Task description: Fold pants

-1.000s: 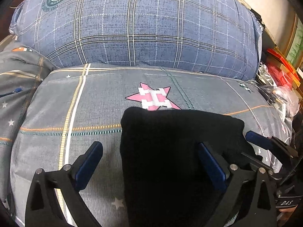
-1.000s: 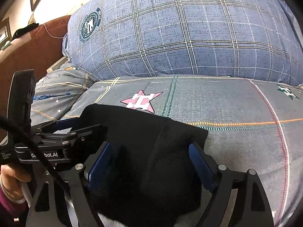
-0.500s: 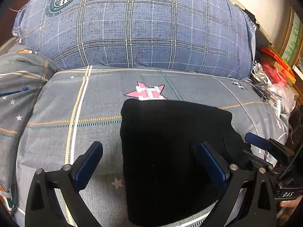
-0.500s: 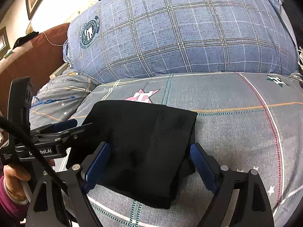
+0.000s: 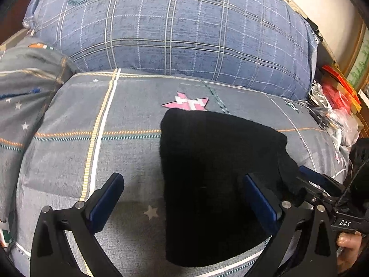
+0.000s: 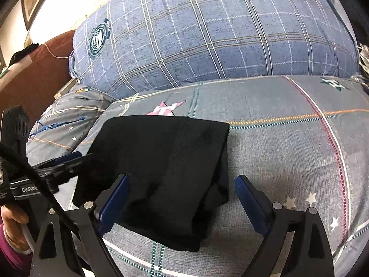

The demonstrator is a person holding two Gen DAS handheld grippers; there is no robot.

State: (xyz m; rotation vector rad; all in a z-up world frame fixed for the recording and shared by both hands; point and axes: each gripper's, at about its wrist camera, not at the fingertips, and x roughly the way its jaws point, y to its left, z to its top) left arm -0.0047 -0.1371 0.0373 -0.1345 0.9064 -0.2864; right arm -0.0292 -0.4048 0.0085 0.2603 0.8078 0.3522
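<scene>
Opening right tongs (image 6: 182, 198) straddle folded pants (image 6: 161, 161)

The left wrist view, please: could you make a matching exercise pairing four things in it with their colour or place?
Things:
1. folded pants
2. plaid pillow
3. star patch
4. red packages

Descriptions:
A. pink, just beyond the pants' far edge
B. black, lying on the grey quilt
C. at the right edge
D. blue, behind the quilt

Pairs: 1-B, 2-D, 3-A, 4-C
</scene>
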